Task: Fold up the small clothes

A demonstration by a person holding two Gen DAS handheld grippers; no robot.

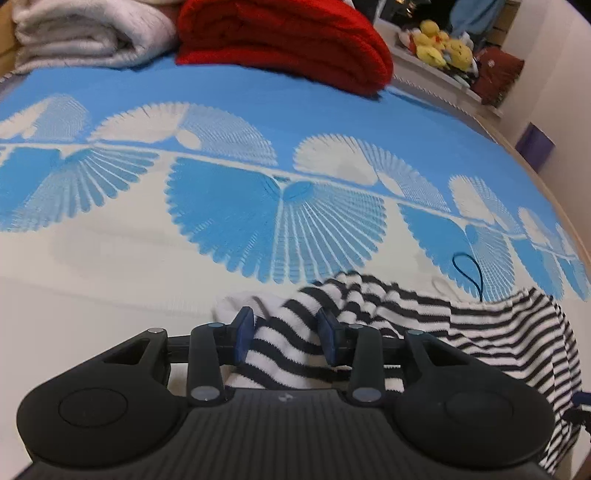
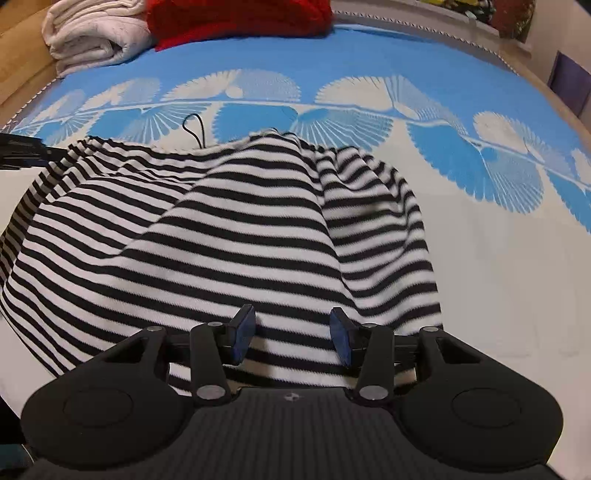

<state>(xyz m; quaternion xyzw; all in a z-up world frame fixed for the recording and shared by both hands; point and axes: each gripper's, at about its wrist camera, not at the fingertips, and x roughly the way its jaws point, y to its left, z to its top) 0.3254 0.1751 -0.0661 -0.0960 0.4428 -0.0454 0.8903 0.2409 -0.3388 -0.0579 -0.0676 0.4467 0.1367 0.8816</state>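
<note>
Striped garment (image 2: 236,236): rumpled on the bed (image 1: 110,280), near its white front part.
Left tool (image 1: 286,334): jaws apart, striped cloth between them, not pinched.
Right tool (image 2: 291,334): jaws wide, over the garment's near edge.
Behind: red blanket (image 1: 288,40), white blanket (image 1: 88,33), folded.

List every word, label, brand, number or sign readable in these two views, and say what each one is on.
No readable text in either view.
Left gripper housing: a small pale emblem, too small to read.
Right gripper housing: the same kind of mark, also unreadable.
Striped garment: no tag or print showing.
Maroon bag on the far shelf: a pale spot, too blurred to read.
</note>
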